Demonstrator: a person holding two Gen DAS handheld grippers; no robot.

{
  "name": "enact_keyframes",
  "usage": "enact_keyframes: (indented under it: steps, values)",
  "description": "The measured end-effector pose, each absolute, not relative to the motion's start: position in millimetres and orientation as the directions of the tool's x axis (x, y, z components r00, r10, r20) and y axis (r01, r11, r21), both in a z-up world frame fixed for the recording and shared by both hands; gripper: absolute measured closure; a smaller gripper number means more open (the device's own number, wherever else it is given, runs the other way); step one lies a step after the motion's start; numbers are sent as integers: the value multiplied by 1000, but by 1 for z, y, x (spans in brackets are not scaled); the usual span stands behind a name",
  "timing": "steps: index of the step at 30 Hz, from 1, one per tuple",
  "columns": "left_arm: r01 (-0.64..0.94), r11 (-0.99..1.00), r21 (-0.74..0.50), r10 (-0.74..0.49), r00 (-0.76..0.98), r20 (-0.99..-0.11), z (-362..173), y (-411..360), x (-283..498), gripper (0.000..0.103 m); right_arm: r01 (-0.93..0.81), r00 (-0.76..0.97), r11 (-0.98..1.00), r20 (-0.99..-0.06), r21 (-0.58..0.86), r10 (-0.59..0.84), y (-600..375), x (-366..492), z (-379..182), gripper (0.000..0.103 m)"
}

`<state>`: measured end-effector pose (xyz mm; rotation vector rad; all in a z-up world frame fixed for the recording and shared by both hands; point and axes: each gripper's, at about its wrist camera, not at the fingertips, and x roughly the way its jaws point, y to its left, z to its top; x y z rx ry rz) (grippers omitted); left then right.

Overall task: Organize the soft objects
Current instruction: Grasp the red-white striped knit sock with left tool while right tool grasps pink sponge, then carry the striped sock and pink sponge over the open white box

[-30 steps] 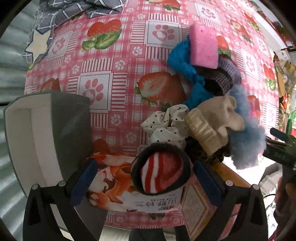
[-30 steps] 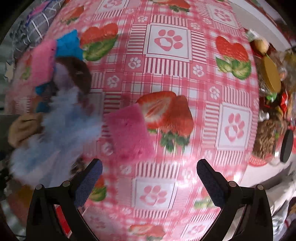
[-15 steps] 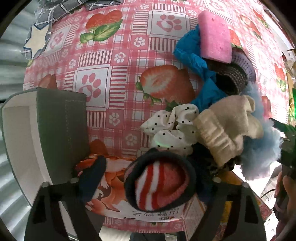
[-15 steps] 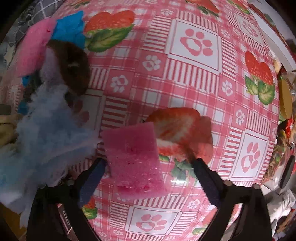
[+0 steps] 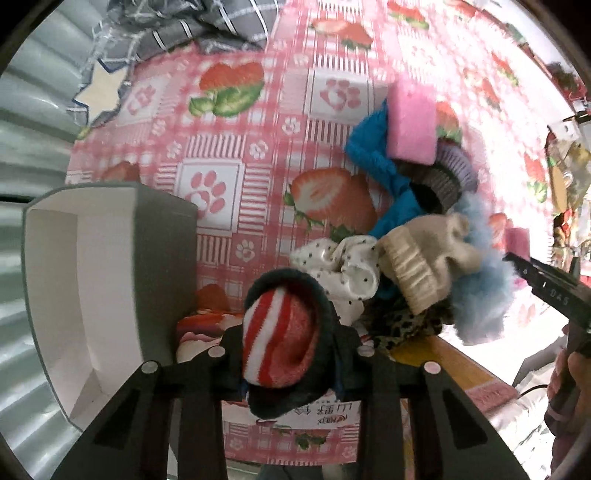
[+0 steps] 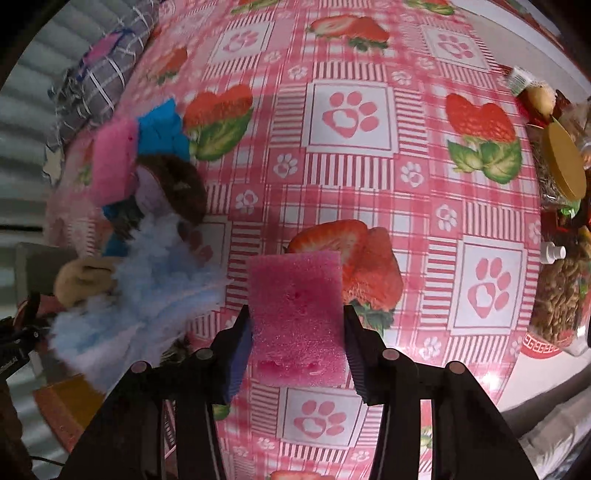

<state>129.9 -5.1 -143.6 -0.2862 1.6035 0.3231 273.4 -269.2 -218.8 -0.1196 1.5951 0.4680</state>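
Observation:
My left gripper (image 5: 286, 356) is shut on a red-and-white striped sock with a dark cuff (image 5: 282, 338), held above a printed packet beside a grey open box (image 5: 88, 280). A pile of soft things lies to the right: a dotted white scrunchie (image 5: 343, 266), a cream sock (image 5: 424, 258), fluffy blue fabric (image 5: 480, 295), a blue cloth (image 5: 380, 162) and a pink sponge (image 5: 412, 123). My right gripper (image 6: 297, 339) is shut on a second pink sponge (image 6: 295, 310), just right of the fluffy blue fabric (image 6: 147, 280).
The table has a pink strawberry and paw-print cloth (image 6: 351, 110). A grey plaid cloth (image 5: 177, 26) lies at the far left corner. Jars and snack packets (image 6: 561, 221) stand along the right edge. An orange book (image 6: 66, 406) lies under the pile.
Both grippers have gone from open to shut: the left closed on the striped sock, the right moved in and closed on the pink sponge.

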Motion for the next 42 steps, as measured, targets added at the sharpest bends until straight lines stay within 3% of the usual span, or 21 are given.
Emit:
enact_keyframes:
  steps: [4, 24, 42]
  values:
    - [-358, 933, 31, 31, -6, -1000, -124, -12, 132, 68, -328, -87, 911, -968, 251, 235, -279, 275, -182, 55]
    - [-236, 972, -11, 26, 153, -988, -70, -81, 169, 68, -292, -57, 903, -949, 314, 311, -303, 249, -130, 55]
    - [-387, 922, -18, 63, 197, -978, -45, -28, 127, 68, -478, -35, 810, -929, 339, 369, -212, 241, -81, 55]
